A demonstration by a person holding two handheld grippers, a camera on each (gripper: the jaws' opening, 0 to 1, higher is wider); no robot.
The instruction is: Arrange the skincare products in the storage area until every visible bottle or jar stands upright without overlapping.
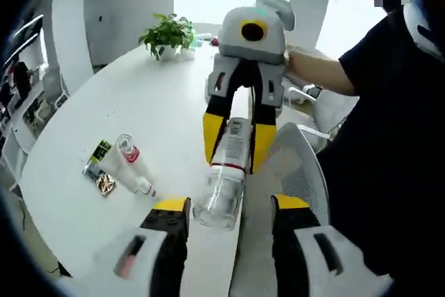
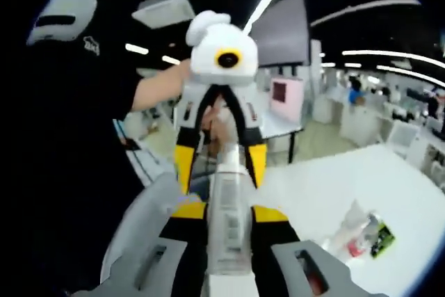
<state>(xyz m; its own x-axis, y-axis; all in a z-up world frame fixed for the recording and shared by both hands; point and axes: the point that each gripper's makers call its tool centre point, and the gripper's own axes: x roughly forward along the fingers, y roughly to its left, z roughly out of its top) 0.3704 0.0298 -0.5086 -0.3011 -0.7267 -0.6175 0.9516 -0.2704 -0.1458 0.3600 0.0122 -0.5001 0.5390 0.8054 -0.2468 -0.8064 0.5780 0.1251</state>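
Here, a small green plant (image 1: 168, 35) stands at the far side of the white table (image 1: 139, 102), a white chair (image 1: 300, 165) sits just beside the table's right edge, and a few more skincare products (image 1: 118, 165) lie tipped over on the left, well apart from the grippers. A long clear bottle (image 1: 226, 172) with a see-through cap and small print on its side is held in the air between both grippers, over the table's edge. The right gripper (image 2: 224, 224) pinches one end of it, and the left gripper (image 1: 222, 206) seems spread around the cap end, though it is hard to tell if it touches.
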